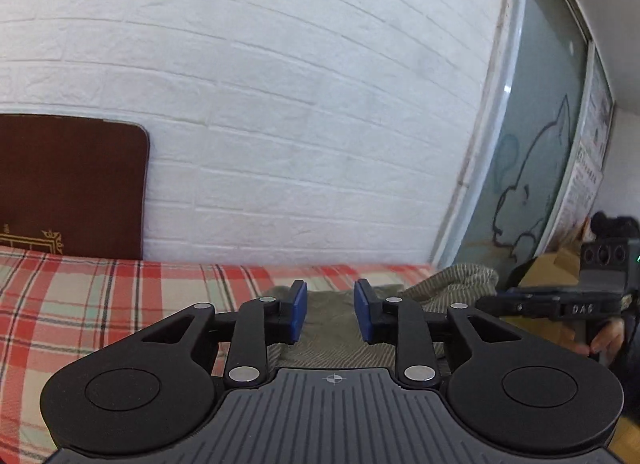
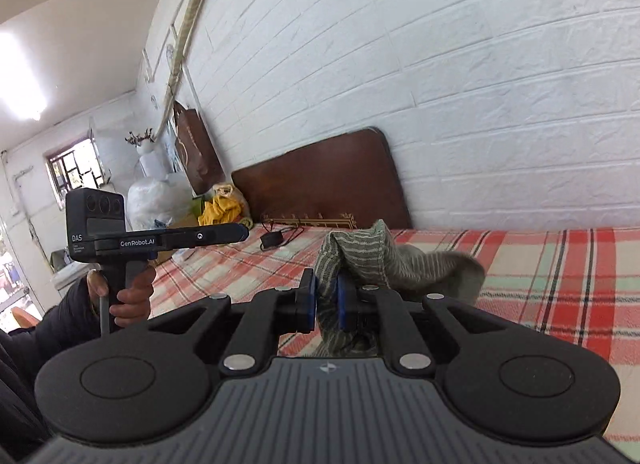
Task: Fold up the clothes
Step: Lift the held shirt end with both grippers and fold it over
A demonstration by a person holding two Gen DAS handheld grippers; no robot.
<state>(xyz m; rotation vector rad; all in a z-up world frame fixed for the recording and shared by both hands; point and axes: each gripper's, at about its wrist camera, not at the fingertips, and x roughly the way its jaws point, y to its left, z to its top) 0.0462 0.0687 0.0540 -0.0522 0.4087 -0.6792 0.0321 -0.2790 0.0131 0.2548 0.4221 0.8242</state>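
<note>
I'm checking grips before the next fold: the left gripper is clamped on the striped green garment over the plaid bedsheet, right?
Wrong gripper. The right gripper is clamped on the striped green garment over the plaid bedsheet, as the right wrist view shows; the left gripper stands open and empty.

My jaws: black, blue pads [image 1: 298,316]. Garment [image 2: 360,260]: olive-grey, pale stripes. Bed sheet [image 2: 560,264]: red, mint and cream plaid. Cushion [image 1: 68,184] at 9 o'clock: maroon, gold trim. Wall [image 1: 300,104]: white brick pattern.

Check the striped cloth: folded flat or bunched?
Bunched. The striped cloth rises crumpled from the shut right tongs, lifted above the plaid bed.
</note>
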